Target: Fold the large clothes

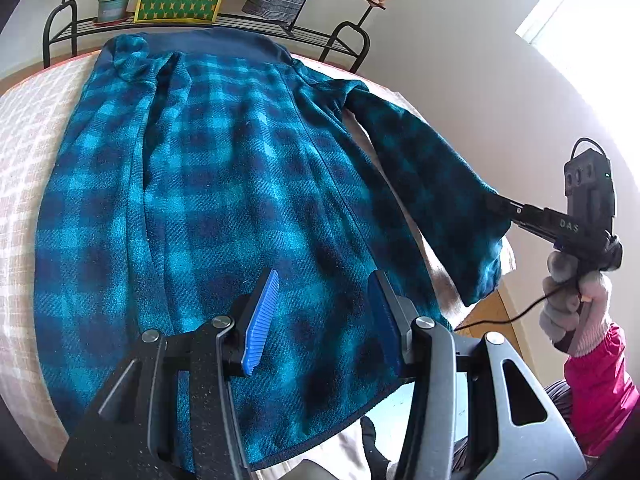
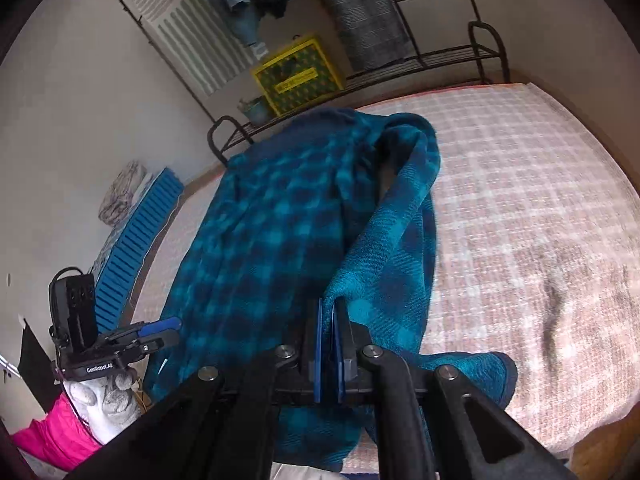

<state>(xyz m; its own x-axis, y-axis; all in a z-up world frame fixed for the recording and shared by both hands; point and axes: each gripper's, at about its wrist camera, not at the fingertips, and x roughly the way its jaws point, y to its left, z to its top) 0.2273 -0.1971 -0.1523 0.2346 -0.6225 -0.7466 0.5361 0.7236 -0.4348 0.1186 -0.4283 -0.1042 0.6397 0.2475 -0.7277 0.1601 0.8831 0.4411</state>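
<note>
The blue plaid fleece jacket lay spread lengthwise on the pink checked bed cover, its dark collar at the far end near the black metal rack and its hem at the near edge. The right gripper had its jaws pressed together on the cuff of the right sleeve, holding it lifted off the bed on the right side. The left gripper hovered just above the hem with its jaws spread, holding nothing. The step in hand looked like folding that sleeve across the body. To do it well, the sleeve should be carried leftward over the torso, kept taut enough that it lies flat, and set down straight. The left gripper could press the hem so the body does not drag.
</note>
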